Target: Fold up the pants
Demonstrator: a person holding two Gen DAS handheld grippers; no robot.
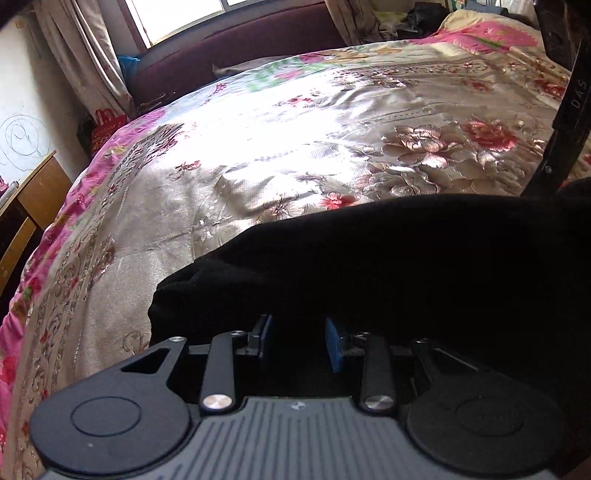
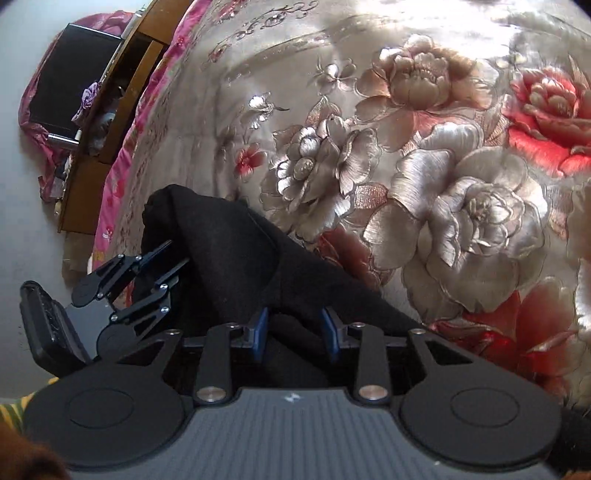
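Left wrist view: the left gripper (image 1: 299,341) points down over black pants (image 1: 388,266) that lie on a bed with a shiny floral bedspread (image 1: 258,147). Its jaws stand partly apart, the blue pads (image 1: 332,343) showing on either side of a dark gap. The near edge of the pants seems to sit in that gap, but black cloth against black parts makes it hard to tell whether the pads press on it. The pants fill the view from 6 o'clock to 3 o'clock, with one rounded end toward 9 o'clock. At 2 o'clock part of the right gripper (image 1: 565,122) reaches down to the far edge of the pants. A dark red headboard (image 1: 240,48) and a window (image 1: 177,18) run along 12 o'clock, a curtain (image 1: 92,59) hangs at 11 o'clock, and a wooden cabinet (image 1: 37,192) stands at 9 o'clock.

Right wrist view: the right gripper (image 2: 295,330) has its jaws partly apart, with a raised fold of the pants (image 2: 240,258) between the blue pads (image 2: 260,332); the pads look just clear of the cloth. The pants run from 6 o'clock up to a bunched end at 10 o'clock. The left gripper (image 2: 162,273) comes in at 9 o'clock, its linkage against that end. The bedspread (image 2: 424,147) covers the upper right, and the wooden cabinet (image 2: 110,129) is at 10 o'clock.
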